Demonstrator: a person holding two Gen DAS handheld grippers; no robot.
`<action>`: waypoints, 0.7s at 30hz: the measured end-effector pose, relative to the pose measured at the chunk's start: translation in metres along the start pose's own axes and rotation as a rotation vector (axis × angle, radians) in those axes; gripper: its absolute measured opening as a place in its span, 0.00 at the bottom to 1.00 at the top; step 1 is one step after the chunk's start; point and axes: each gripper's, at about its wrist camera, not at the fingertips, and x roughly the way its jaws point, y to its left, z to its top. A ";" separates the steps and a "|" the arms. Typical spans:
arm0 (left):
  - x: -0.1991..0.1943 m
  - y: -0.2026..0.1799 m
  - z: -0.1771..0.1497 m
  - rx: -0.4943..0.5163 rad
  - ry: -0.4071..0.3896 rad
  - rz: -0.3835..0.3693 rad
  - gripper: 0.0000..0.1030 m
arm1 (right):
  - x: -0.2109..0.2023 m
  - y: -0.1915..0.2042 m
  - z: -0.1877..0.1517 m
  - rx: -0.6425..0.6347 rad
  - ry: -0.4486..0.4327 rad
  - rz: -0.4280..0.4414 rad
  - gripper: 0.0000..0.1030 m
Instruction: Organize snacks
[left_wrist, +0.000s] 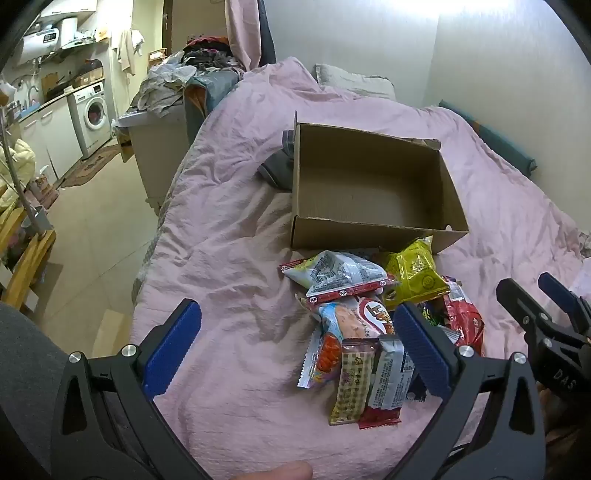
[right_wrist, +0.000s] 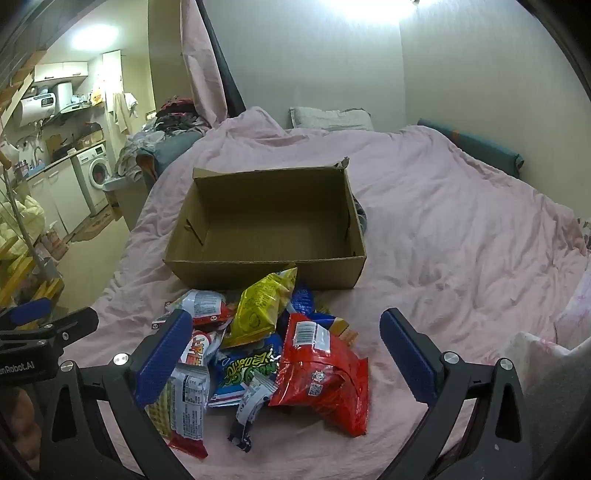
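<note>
A heap of snack packets (left_wrist: 369, 325) lies on the pink duvet just in front of an empty cardboard box (left_wrist: 351, 234). My left gripper (left_wrist: 297, 308) hovers open over the left side of the heap, nothing between its blue pads. In the right wrist view the heap shows a yellow bag (right_wrist: 262, 310) and a red bag (right_wrist: 325, 376) in front of the box (right_wrist: 258, 273). My right gripper (right_wrist: 285, 316) stands open above the heap and holds nothing. Each gripper shows at the edge of the other's view: the right gripper (left_wrist: 526, 282), the left gripper (right_wrist: 64, 310).
The pink duvet (left_wrist: 229, 229) covers the whole bed, with a pillow (right_wrist: 328, 118) at the wall. A dark cloth (left_wrist: 275, 168) lies behind the box. The bed's left edge drops to a tiled floor (left_wrist: 99, 236); a washing machine (left_wrist: 92, 114) and piled clothes (left_wrist: 173, 85) stand beyond.
</note>
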 end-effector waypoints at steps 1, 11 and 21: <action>0.000 0.000 0.000 0.002 0.001 0.004 1.00 | 0.000 -0.001 0.000 0.009 0.004 0.006 1.00; 0.000 0.000 0.000 0.000 0.005 0.003 1.00 | 0.000 -0.001 0.000 0.003 0.004 0.001 1.00; 0.000 0.000 0.000 0.000 0.006 0.003 1.00 | 0.000 -0.002 0.000 0.003 0.006 0.000 1.00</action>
